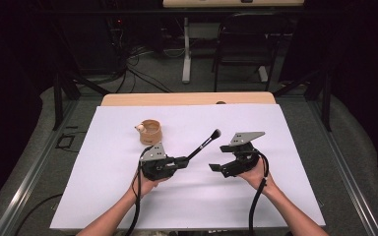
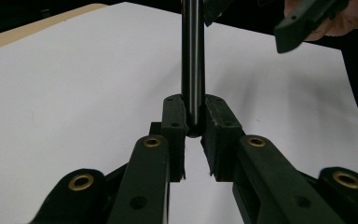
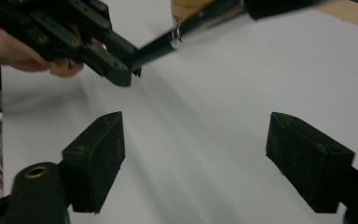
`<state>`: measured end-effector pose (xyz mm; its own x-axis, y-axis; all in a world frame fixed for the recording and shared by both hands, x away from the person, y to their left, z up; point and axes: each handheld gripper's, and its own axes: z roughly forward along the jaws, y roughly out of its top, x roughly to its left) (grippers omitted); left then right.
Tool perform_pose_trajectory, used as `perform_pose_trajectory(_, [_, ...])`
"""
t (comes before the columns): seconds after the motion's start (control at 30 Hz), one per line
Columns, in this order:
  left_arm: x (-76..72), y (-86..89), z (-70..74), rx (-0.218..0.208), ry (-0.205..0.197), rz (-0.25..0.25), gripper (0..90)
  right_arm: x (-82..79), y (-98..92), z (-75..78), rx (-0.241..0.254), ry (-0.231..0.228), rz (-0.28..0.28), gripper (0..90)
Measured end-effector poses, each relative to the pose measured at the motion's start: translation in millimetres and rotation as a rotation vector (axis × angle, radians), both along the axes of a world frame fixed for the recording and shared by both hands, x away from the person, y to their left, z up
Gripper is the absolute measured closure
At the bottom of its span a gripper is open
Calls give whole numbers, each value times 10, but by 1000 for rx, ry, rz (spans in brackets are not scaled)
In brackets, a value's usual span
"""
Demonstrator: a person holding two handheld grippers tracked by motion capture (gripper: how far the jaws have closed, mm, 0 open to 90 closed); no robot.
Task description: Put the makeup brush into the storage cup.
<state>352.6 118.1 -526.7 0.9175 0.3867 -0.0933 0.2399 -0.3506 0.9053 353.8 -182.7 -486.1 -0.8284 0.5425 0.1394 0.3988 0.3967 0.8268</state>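
While the left gripper (image 1: 181,161) sits low on the white sheet (image 1: 103,187) near the table's middle, its jaws are clamped tight on the black handle of a makeup brush (image 1: 204,143). Seen from the high view, the brush slants up and to the right from those jaws, clear of the sheet, with its dark bristle tip highest and pointing toward the far edge. Seen from the left gripper view, the handle (image 2: 192,60) rises straight up between the two pads, its butt end pinched just where they meet. Beside it on the right, the right gripper (image 1: 217,167) is held by the person's hand with its jaws standing apart and nothing between them; in the right gripper view the two pads (image 3: 98,158) are wide of each other over bare sheet, and the left gripper (image 3: 123,70) with the brush shows up at the top left. Both tools are near each other but not touching. Behind the left gripper, toward the far left, a small wooden cup (image 1: 150,132) stands upright on the sheet, apart from the brush.
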Motion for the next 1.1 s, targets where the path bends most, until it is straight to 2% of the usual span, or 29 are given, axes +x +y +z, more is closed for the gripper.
perform_pose_trajectory(0.13, [6,-48,-30,-3,3,3,795,37,33,35,64,1,-12,295])
perform_pose_trajectory(0.27, [1,-76,-45,0,3,13,795,83,45,50,128,11,-54,368])
perform_pose_trajectory(0.47, [-11,-121,-63,-2,-2,14,795,121,52,48,172,32,-99,382])
perform_pose_trajectory(0.57, [-22,-156,-70,18,-5,5,794,136,63,42,193,43,-112,417])
perform_pose_trajectory(0.6, [-29,-168,-75,23,-7,3,794,143,67,42,193,51,-116,441])
perform_pose_trajectory(0.67, [-42,-189,-80,39,-9,7,793,146,77,41,190,43,-132,563])
perform_pose_trajectory(0.7, [-48,-199,-79,58,-18,8,792,146,79,37,204,45,-135,583])
perform_pose_trajectory(0.8, [-56,-228,-94,95,-25,14,793,144,63,32,247,68,-107,665])
perform_pose_trajectory(0.87, [-65,-256,-107,135,-32,17,791,136,74,30,271,77,-80,722])
perform_pose_trajectory(0.9, [-65,-270,-124,139,-25,10,791,127,86,32,285,83,-62,736])
perform_pose_trajectory(0.97, [-68,-300,-146,156,-18,4,787,94,127,48,282,76,-27,768])
perform_pose_trajectory(1.07, [-70,-331,-172,164,-6,-11,773,44,192,72,240,41,-5,773])
perform_pose_trajectory(1.1, [-71,-342,-175,175,-4,-21,738,37,204,71,229,35,-1,773])
